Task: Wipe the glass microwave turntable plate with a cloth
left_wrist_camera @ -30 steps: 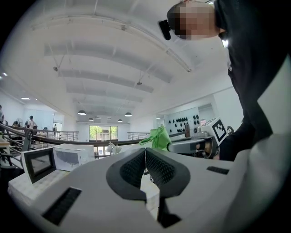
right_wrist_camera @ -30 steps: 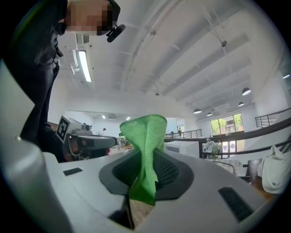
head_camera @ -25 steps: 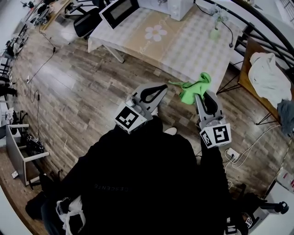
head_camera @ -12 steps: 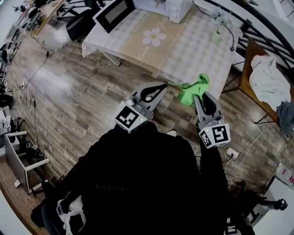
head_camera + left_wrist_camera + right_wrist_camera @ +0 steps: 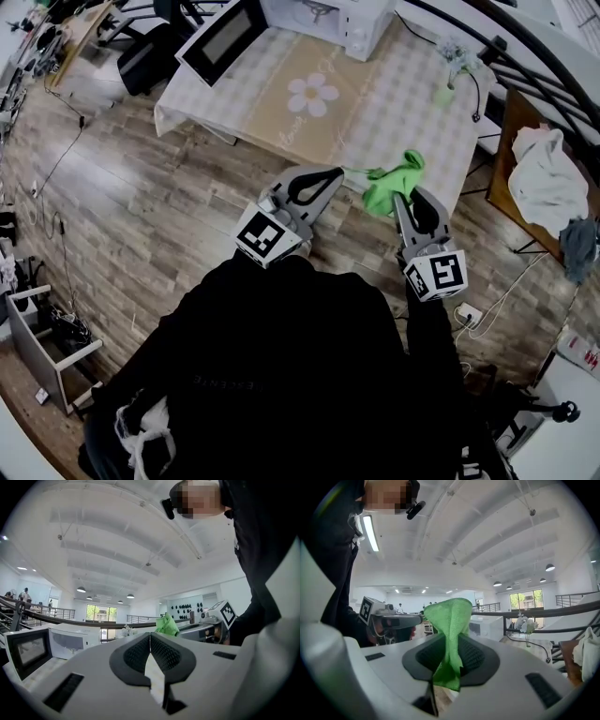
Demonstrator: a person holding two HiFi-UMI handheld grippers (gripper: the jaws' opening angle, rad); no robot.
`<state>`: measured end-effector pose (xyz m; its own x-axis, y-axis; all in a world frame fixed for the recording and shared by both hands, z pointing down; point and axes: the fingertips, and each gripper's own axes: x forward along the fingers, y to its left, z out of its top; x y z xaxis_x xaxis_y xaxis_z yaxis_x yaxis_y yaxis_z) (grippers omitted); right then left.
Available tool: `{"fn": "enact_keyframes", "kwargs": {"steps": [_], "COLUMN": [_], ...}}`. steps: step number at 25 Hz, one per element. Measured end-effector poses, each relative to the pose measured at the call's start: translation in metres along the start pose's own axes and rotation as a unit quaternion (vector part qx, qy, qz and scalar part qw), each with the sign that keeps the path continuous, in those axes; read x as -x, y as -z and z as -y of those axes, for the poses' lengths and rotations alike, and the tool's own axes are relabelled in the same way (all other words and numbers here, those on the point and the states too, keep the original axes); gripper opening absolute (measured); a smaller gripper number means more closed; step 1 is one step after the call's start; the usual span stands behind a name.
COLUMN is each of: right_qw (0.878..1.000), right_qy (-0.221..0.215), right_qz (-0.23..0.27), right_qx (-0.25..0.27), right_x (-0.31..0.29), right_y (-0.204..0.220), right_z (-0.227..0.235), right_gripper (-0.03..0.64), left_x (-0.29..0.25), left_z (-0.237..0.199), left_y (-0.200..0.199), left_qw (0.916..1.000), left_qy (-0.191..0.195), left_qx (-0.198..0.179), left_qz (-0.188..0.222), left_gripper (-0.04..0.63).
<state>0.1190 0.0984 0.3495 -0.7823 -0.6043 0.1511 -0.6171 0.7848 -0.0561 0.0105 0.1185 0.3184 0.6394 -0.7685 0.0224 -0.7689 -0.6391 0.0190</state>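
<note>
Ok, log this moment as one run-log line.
left gripper: shut, empty | right gripper: shut on green cloth | table: ahead, grippers near its edge | wiping: not started

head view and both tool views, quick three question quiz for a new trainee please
1. True or false: the left tool stands wide open.
2. The white microwave stands on: A the floor, B the checked table, C a chair.
3. Fill in: the right tool is shut on the ___.
Key: 1 false, it is shut and empty; 2 B; 3 green cloth.
</note>
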Motion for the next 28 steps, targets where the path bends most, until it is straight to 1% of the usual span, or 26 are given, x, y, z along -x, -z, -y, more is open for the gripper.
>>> {"fn": "enact_keyframes", "kwargs": {"steps": [3, 7, 9, 12, 17, 21, 23, 25, 28], "right_qw": [1.0, 1.0, 0.999, 0.999, 0.997, 0.995, 0.994, 0.994, 0.994], "right_qy": [0.01, 0.024, 0.034, 0.045, 0.073, 0.095, 0.101, 0.105, 0.102], "right_qz": [-0.006, -0.013, -0.017, -0.017, -0.019, -0.026, -0.031, -0.037, -0.047], "right_qx": [-0.003, -0.006, -0.009, -0.01, -0.013, -0.014, -0.013, -0.013, -0.006], "right_x": [-0.022, -0.049, -0.062, -0.079, -0.103, -0.115, -0.122, -0.129, -0.141], "right_y": [-0.003, -0.007, -0.008, -0.01, -0.013, -0.011, -0.011, -0.01, -0.008], "right_z": [0.004, 0.012, 0.015, 0.017, 0.021, 0.027, 0.032, 0.039, 0.05], "right_gripper": [0.095, 0.097, 0.097, 0.097, 0.095, 0.095, 0.096, 0.097, 0.097], "left_x": [-0.006, -0.016, -0.021, -0.024, -0.025, -0.027, -0.03, -0.033, -0.039], "left_z": [-0.023, -0.052, -0.066, -0.086, -0.118, -0.133, -0.139, -0.144, -0.15], "left_y": [0.001, 0.002, 0.0, 0.0, 0.008, 0.013, 0.016, 0.018, 0.02], "left_qw": [0.9999, 0.9994, 0.9991, 0.9987, 0.9977, 0.997, 0.9968, 0.9967, 0.997], "left_qy": [0.007, 0.026, 0.036, 0.048, 0.066, 0.075, 0.079, 0.081, 0.076], "left_qx": [0.014, 0.022, 0.02, 0.016, 0.014, 0.015, 0.013, 0.013, 0.018], "left_qz": [-0.002, 0.01, 0.01, -0.001, 0.001, -0.009, -0.006, -0.003, -0.008], "left_gripper": [0.021, 0.021, 0.021, 0.021, 0.021, 0.021, 0.021, 0.021, 0.021]}}
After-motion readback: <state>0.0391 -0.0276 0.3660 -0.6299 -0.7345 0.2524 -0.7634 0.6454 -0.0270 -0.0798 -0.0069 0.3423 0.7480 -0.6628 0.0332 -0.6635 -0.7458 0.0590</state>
